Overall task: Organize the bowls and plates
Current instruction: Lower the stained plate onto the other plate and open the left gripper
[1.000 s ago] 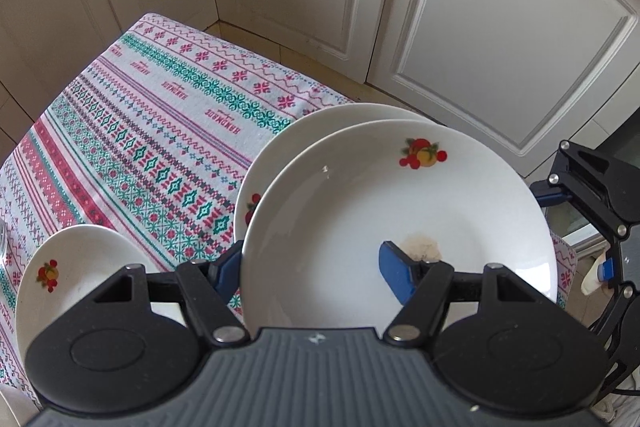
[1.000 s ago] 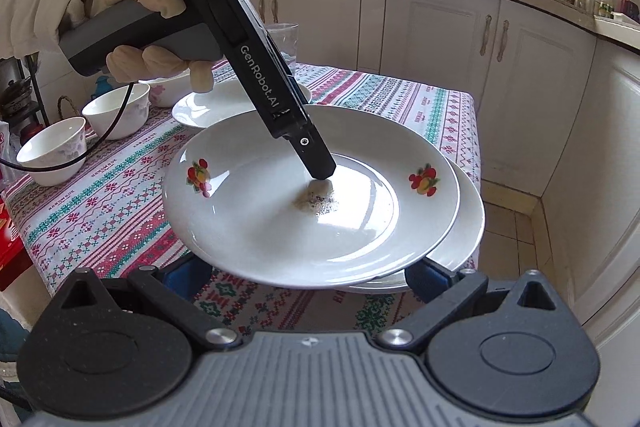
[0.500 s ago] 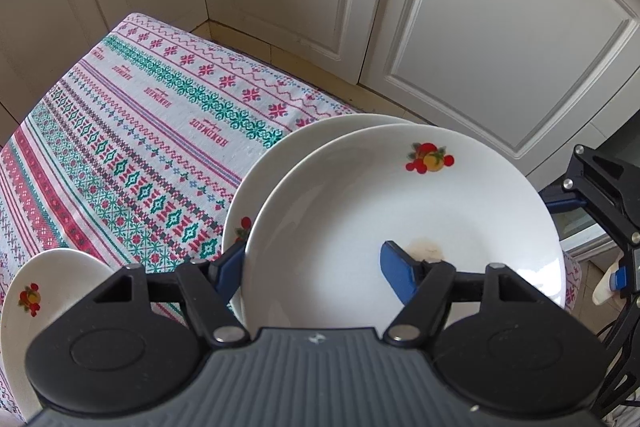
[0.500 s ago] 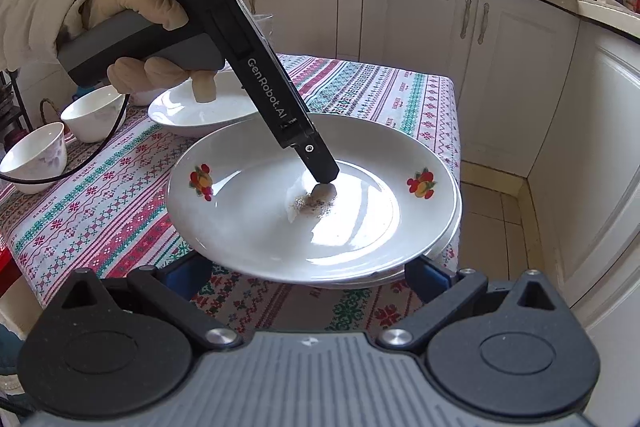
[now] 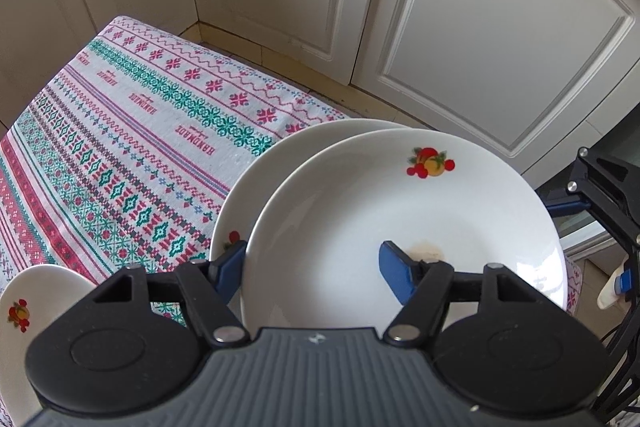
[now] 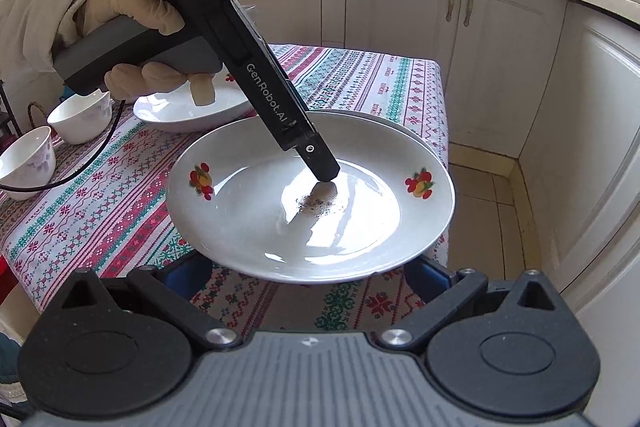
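While gripped by left gripper [image 5: 316, 267], plate [image 5: 400, 211] above tablecloth [image 5: 132, 131].

**Patterned worktop with crockery**

The worktop [image 6: 352, 75] wears a cloth banded in red, green and white. Directly on it: a lower plate [image 5: 256, 187] at the near corner, a shallow dish [image 6: 188, 111] behind, and two small bowls [image 6: 80, 115] toward the far side.

Printed in white on the black left gripper [image 6: 320, 163]: "DAS", "Data Acquisition System", "GenRobot.AI". Woven repeatedly into the patterned tablecloth [image 5: 132, 131]: "HANDMADE".
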